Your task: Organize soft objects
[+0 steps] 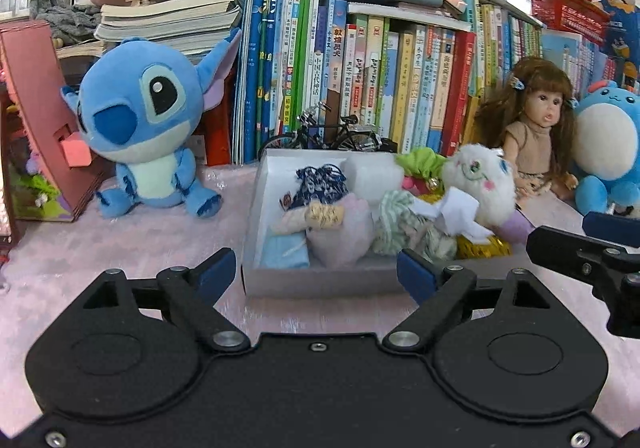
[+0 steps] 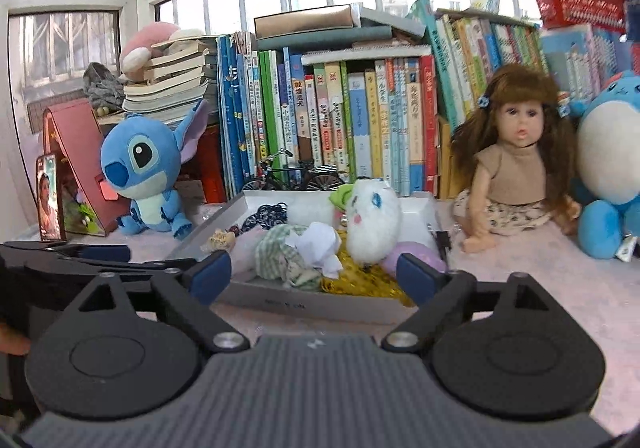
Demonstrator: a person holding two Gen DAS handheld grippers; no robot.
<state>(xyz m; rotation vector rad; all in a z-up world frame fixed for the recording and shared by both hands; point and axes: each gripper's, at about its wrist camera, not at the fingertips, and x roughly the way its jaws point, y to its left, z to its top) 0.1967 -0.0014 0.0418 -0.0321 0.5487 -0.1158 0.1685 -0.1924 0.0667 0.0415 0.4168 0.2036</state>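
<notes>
Two tongs, left (image 1: 316,272) and right (image 2: 314,276), stand wide and empty before the white box (image 1: 320,282) at frame centre. Overfilled, its white plush (image 2: 372,226) and gold fabric (image 2: 360,284) may spill onto the desk (image 1: 120,256).

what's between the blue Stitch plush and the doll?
The white box stuffed with soft items, the white fluffy plush among them. Both wrist views show it, between the blue Stitch plush and the doll.
</notes>
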